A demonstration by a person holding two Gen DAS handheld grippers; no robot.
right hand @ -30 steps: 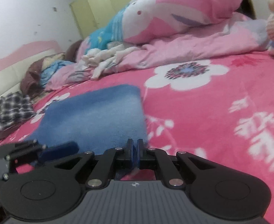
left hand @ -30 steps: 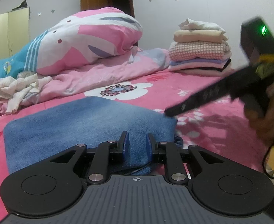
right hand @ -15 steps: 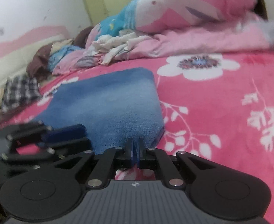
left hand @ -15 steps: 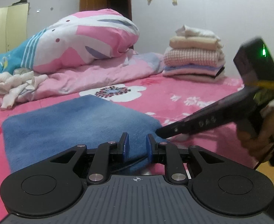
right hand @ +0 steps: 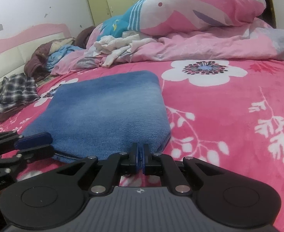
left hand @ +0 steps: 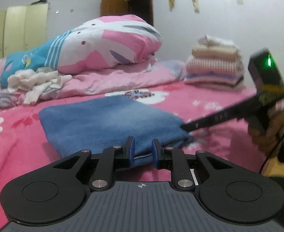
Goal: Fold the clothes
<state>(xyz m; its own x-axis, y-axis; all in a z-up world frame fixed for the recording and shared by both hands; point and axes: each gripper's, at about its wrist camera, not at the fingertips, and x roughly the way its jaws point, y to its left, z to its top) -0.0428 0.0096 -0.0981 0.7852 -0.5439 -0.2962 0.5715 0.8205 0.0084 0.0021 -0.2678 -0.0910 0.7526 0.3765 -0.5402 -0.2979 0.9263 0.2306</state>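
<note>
Right ahead of both grippers, on the pink floral bedsheet (right hand: 228,106), lies the folded blue denim garment (right hand: 107,112), a flat thick rectangle w/ its near edge at the fingertips. The right gripper (right hand: 140,159) has its jaws pressed together on that near edge, close to the garment's right corner; a thin bit of blue cloth shows between the pads, so it's pinching the fabric. The left gripper (left hand: 142,150) sits at the same near edge further left, jaws only partly closed w/ blue cloth and a grey seam line between them; the side-on look from the right wrist view suggests its fingers are over and under the edge, but whether the pads really bite I can't tell.

Vs a second ago: the garment looks further out from the left cam and more of its left side and sheet is visible, so the left hand has slid along the edge. Right hand has dropped a little and keeps its pinch; neither opening has changed. Probably means both near corners are being secured for the next fold or a lift.

Beyond the garment: crumpled white clothes (left hand: 35,83) still unfolded, big pink-white-blue pillow (left hand: 103,44), and far right of the left gripper a neat stack of folded knitwear (left hand: 215,65). Left of the right gripper, a plaid shirt heap (right hand: 16,90).
</note>
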